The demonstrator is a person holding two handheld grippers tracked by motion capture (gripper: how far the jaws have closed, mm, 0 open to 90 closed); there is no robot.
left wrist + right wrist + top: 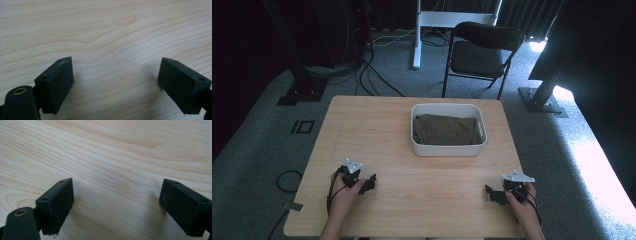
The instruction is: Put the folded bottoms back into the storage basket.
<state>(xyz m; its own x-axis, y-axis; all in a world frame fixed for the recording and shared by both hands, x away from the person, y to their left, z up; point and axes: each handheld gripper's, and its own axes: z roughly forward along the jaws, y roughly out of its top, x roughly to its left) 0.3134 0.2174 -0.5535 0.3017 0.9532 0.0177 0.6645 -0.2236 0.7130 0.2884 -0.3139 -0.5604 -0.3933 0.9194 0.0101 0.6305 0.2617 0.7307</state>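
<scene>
A white tub [448, 149] stands at the middle back of the wooden table [412, 200], with a folded olive-green cloth [446, 130] lying inside it. My left gripper [371, 182] rests low on the table near the front left, held by a hand. In the left gripper view its jaws stand wide apart, left gripper [116, 72] over bare wood with nothing between them. My right gripper [492, 194] lies near the front right, pointing inward. The right gripper [116, 192] is open too, with only wood grain between its pads.
Beyond the table's far edge stands a black folding chair [482, 50] and a white stand leg [417, 35]. Black posts and cables lie on the grey carpet to the left and right. Bare tabletop stretches between the two grippers and in front of the tub.
</scene>
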